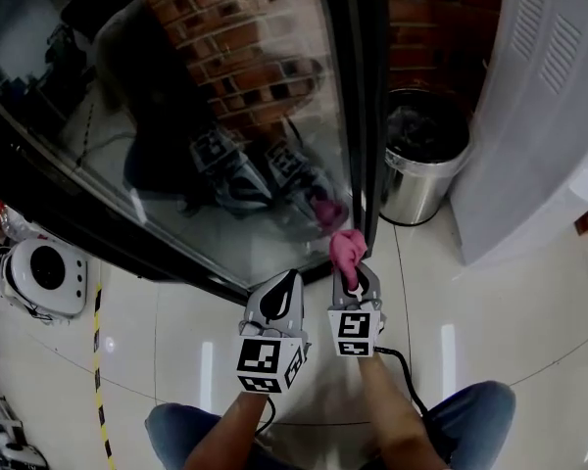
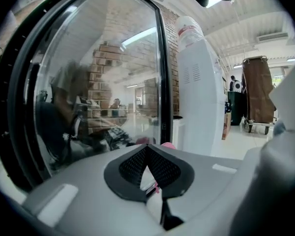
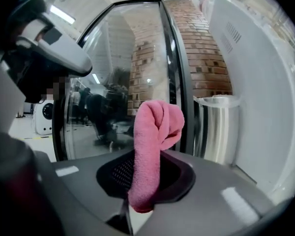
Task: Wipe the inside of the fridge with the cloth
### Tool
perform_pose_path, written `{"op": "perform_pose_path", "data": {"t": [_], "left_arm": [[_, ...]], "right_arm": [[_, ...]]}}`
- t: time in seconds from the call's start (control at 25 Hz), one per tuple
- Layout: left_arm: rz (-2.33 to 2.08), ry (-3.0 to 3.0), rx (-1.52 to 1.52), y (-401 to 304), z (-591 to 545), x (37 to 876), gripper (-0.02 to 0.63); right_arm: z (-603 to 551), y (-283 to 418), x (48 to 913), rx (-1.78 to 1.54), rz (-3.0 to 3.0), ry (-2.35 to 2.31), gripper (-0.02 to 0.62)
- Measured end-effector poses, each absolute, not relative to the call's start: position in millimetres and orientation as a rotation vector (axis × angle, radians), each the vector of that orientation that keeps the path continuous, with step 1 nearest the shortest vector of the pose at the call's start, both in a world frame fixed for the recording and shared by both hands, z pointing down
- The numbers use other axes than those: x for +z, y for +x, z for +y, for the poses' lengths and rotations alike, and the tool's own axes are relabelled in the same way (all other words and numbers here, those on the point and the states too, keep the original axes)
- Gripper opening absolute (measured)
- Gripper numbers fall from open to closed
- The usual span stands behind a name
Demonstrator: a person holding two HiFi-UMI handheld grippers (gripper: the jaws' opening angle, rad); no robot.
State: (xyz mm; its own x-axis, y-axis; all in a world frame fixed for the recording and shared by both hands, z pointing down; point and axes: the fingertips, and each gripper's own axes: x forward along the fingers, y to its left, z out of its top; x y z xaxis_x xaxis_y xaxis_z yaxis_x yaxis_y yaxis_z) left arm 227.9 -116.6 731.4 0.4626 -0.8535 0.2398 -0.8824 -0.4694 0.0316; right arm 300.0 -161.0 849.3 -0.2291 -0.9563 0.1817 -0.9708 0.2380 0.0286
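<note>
A pink cloth (image 3: 155,132) sits in the grey right claw (image 1: 353,274). Ahead of the claw is the black-framed fridge door (image 1: 363,116), with a red brick wall (image 1: 431,18) beyond and a silver bin (image 1: 416,189) to its right.

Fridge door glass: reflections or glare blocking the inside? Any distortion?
Head view: the glass door mirrors the room, so the inside is unreadable. Left gripper view: same reflections, and fisheye bends its edges. Right gripper view: pink cloth sharp up close, glass again reflective.
</note>
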Motion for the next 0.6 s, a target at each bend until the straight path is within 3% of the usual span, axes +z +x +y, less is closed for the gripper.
{"op": "perform_pose_path", "data": {"t": [0.32,0.6], "left_arm": [[-1.547,2.567,0.197,204.1,-131.2,679.0,0.009],[-1.602,2.671,0.214,187.4,-103.5,583.4,0.009]], "right_arm": [[-140.4,250.6,736.3,0.111,-2.553,1.824,0.063],[-106.4,206.5,596.5,-0.048,-2.671,1.627,0.061]]}}
